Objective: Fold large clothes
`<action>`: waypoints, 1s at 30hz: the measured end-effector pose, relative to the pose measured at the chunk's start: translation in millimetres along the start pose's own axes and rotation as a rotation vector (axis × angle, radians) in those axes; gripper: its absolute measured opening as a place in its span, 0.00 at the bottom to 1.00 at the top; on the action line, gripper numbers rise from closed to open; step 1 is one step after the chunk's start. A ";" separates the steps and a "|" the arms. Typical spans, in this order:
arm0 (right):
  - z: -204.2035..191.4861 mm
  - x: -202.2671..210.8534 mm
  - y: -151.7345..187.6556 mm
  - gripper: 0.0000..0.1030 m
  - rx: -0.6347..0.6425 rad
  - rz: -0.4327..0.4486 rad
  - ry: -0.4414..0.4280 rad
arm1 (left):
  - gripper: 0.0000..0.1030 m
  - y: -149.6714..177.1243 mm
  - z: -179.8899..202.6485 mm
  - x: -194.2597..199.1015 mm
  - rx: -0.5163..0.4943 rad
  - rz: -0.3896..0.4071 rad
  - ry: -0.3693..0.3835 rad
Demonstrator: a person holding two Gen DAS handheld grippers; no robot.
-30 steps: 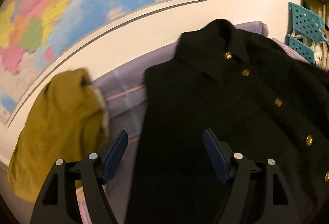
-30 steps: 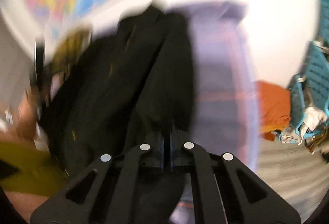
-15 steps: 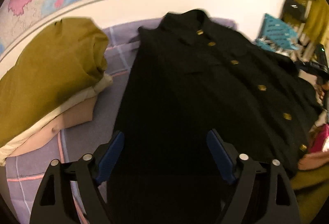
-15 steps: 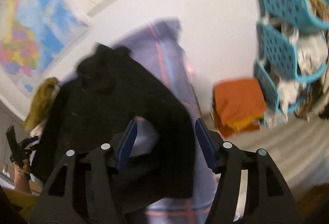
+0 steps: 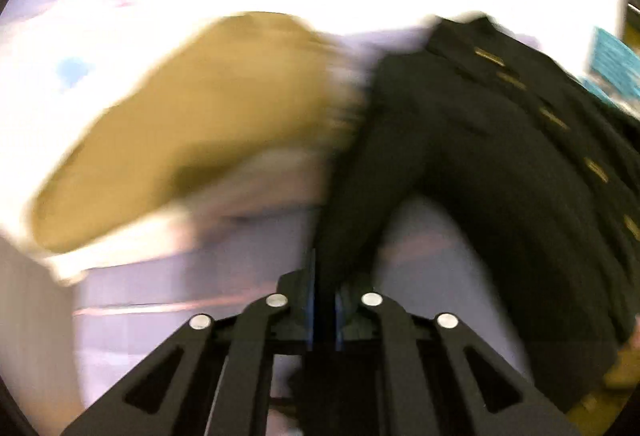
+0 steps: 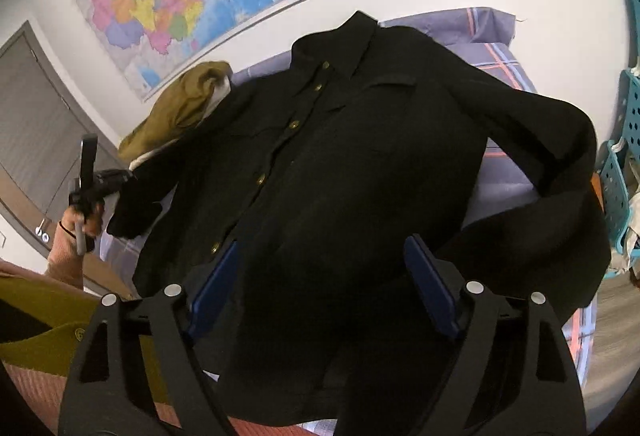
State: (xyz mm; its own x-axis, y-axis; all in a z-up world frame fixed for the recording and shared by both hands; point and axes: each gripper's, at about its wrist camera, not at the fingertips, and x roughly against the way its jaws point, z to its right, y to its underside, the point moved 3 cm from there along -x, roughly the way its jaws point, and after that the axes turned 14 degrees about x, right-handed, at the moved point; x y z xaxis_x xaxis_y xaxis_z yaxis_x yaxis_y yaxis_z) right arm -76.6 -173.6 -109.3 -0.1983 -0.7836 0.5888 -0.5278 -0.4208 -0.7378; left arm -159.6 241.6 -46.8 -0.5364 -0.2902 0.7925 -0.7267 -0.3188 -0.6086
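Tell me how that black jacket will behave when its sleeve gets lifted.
The black jacket will probably flop: its sleeve already sags from the left claw. The thick-looking cloth suggests some weight, so the body may drag. The right claw is open above it.

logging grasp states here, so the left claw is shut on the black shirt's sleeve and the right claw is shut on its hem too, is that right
Not quite. The left claw is shut on the black shirt's sleeve, as the left wrist view shows, but the right claw is open: the right wrist view shows its blue pads wide apart over the shirt's lower part, gripping nothing.
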 end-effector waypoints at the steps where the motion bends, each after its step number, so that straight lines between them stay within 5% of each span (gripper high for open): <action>1: -0.6 1.8 2.6 0.79 -0.001 0.004 -0.002 | 0.15 -8.5 -15.5 2.9 0.052 0.009 -0.024; 3: -2.3 3.4 10.1 0.80 0.000 -0.004 0.011 | 0.60 -13.9 -26.5 1.8 0.050 0.050 -0.210; 5: -2.3 2.7 16.8 0.81 0.005 -0.019 0.018 | 0.66 -8.9 -16.8 3.6 0.013 0.079 -0.257; 11: 17.9 11.3 41.7 0.82 -0.046 -0.096 0.120 | 0.67 42.1 38.7 39.4 -0.025 0.035 0.278; 14: 35.2 27.6 51.6 0.83 -0.099 -0.099 0.189 | 0.74 75.3 69.8 53.8 -0.092 -0.030 0.479; 16: 38.2 36.3 54.9 0.84 -0.129 -0.085 0.212 | 0.76 98.3 86.1 58.7 -0.144 -0.062 0.517; 22: -7.9 50.5 47.2 0.87 -0.013 0.007 0.098 | 0.91 123.2 119.9 43.9 -0.166 -0.208 0.645; 26: -21.7 26.3 49.2 0.87 0.073 -0.061 0.144 | 0.90 146.0 144.6 26.7 -0.257 -0.219 0.560; 28: -23.3 20.2 46.2 0.87 0.067 -0.046 0.128 | 0.70 144.9 154.5 28.5 -0.282 -0.160 0.513; 30: -28.5 18.4 41.4 0.75 0.076 -0.020 0.096 | 0.23 135.2 149.6 23.8 -0.211 -0.179 0.522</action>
State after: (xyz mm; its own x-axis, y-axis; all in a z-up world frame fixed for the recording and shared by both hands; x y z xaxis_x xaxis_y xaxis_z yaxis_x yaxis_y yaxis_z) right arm -125.7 -192.4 -119.7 -0.2688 -0.7287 0.6299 -0.4692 -0.4721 -0.7463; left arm -206.4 56.6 -116.3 -0.4988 0.2508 0.8296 -0.8664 -0.1200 -0.4847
